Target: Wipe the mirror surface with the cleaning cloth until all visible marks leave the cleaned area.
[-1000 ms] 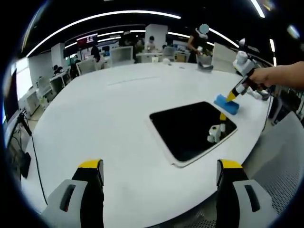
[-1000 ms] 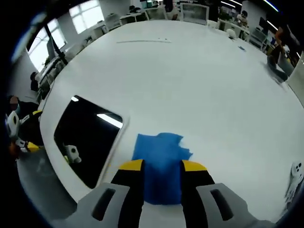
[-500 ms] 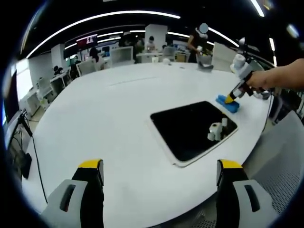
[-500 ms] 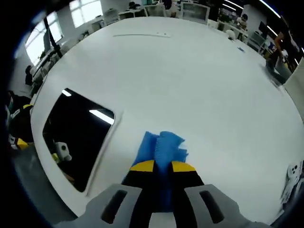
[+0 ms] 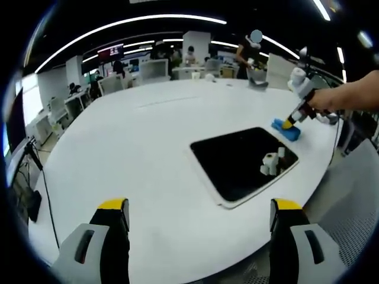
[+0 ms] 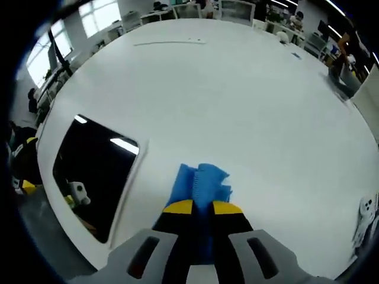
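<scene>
Right gripper (image 6: 198, 208) is clenched on the blue cloth (image 6: 202, 179), low centre of the right gripper view, bunching it into folds on the table (image 6: 249, 100) just beside the mirror (image 6: 95, 168). The cloth looks soft, light and limp; a hold at its near edge should leave the rest free to wipe. Left gripper (image 5: 198, 207) hangs released, holding nothing.
</scene>
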